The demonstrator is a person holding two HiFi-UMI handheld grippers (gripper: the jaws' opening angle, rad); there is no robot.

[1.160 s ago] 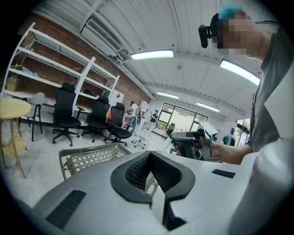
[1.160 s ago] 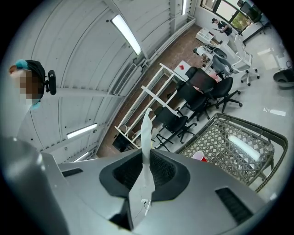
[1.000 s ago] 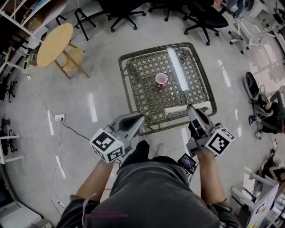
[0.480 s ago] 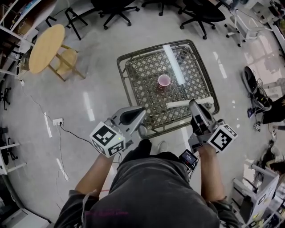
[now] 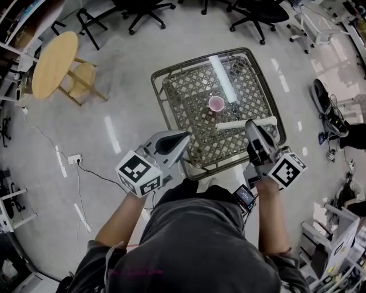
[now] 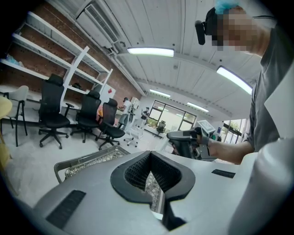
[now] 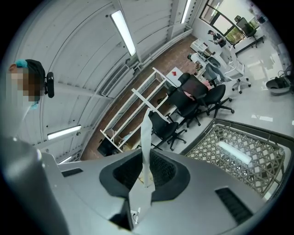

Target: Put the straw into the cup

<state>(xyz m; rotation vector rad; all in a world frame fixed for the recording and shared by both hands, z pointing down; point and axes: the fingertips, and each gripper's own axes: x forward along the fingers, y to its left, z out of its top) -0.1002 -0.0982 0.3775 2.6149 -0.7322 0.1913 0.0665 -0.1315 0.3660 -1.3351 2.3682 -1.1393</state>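
Note:
A pink cup (image 5: 216, 103) stands upright near the middle of the lattice-topped table (image 5: 189, 94). My right gripper (image 5: 250, 125) is over the table's near right part, shut on a white straw (image 5: 243, 123). The straw lies crosswise, just on the near side of the cup and apart from it. In the right gripper view the straw (image 7: 144, 151) rises from between the closed jaws of the right gripper (image 7: 143, 179), and the cup is out of sight. My left gripper (image 5: 184, 137) hangs at the table's near left edge, shut and holding nothing; its jaws (image 6: 154, 183) leave only a thin slit.
A metal rim (image 5: 162, 109) runs round the table. A bright strip of ceiling-light reflection (image 5: 222, 77) lies on the top. A round wooden table (image 5: 54, 63) stands at far left, office chairs (image 5: 146, 11) at the back, and a power strip with cable (image 5: 75, 159) on the floor.
My right gripper has carried the straw forward over the table, closer to the cup. The left gripper has barely moved. The head view has shifted slightly.

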